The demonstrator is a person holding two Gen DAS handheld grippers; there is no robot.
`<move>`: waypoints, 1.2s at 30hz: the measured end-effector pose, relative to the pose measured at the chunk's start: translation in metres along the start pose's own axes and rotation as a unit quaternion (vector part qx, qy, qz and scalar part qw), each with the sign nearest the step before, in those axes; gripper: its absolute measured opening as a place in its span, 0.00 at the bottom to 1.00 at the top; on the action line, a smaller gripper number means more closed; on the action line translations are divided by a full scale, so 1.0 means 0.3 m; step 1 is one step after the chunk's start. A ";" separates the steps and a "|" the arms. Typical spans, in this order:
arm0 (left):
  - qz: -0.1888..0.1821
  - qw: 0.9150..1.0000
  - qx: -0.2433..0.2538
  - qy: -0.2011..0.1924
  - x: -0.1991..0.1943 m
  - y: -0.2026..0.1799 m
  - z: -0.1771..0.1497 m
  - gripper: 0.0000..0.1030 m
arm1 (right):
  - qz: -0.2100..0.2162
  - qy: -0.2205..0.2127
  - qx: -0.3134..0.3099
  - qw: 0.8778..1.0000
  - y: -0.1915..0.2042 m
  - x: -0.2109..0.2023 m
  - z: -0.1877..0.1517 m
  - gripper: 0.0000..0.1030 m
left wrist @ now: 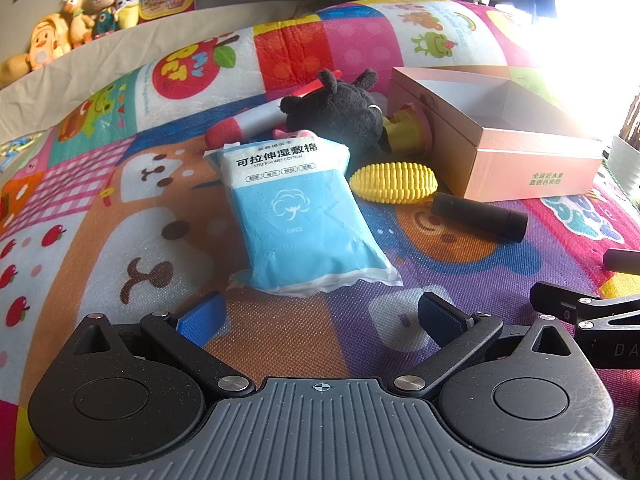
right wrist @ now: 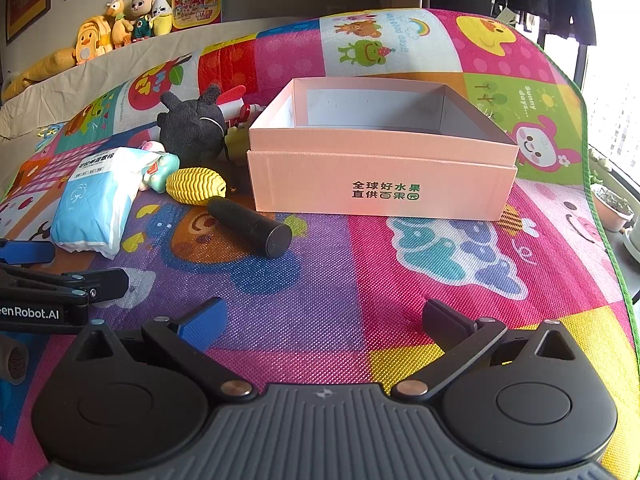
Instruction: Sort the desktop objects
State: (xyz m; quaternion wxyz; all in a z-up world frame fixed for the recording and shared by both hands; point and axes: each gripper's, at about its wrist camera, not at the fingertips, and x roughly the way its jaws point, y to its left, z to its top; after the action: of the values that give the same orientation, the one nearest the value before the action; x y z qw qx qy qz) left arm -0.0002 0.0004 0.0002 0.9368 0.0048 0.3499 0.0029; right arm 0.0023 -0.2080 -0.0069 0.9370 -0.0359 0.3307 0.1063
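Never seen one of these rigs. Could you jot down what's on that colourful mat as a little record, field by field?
surface: patterned mat
container: pink box, open, looks empty
in front of left gripper: blue cotton pack, lying flat
beside box: yellow corn toy, black cylinder, black plush
right gripper: open, nothing between its fingers
left gripper state: open, holding nothing
background: plush toys on a ledge

A blue cotton-pad pack [left wrist: 304,216] reads "可拉伸湿敷棉", "STRETCH WET COTTON" and "50PCS"; the pink box [right wrist: 380,184] carries green "全球好水果 直供百果园". The left gripper [right wrist: 28,314] body shows "enRobot.AI"; the play mat [right wrist: 528,100] says "sunny days...".
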 end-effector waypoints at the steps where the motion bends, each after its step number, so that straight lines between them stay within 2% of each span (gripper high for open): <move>1: 0.000 1.000 0.000 0.000 0.000 0.000 0.000 1.00 | 0.000 0.000 0.000 1.000 0.000 0.000 0.000 1.00; 36: 0.000 1.000 -0.001 0.001 -0.001 0.004 -0.001 1.00 | 0.000 0.002 -0.001 1.000 0.003 0.013 0.009 1.00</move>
State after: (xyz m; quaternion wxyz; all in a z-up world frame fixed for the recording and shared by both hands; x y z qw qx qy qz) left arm -0.0005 0.0015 0.0002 0.9363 0.0040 0.3512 0.0031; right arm 0.0068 -0.2062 -0.0072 0.9363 -0.0369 0.3329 0.1060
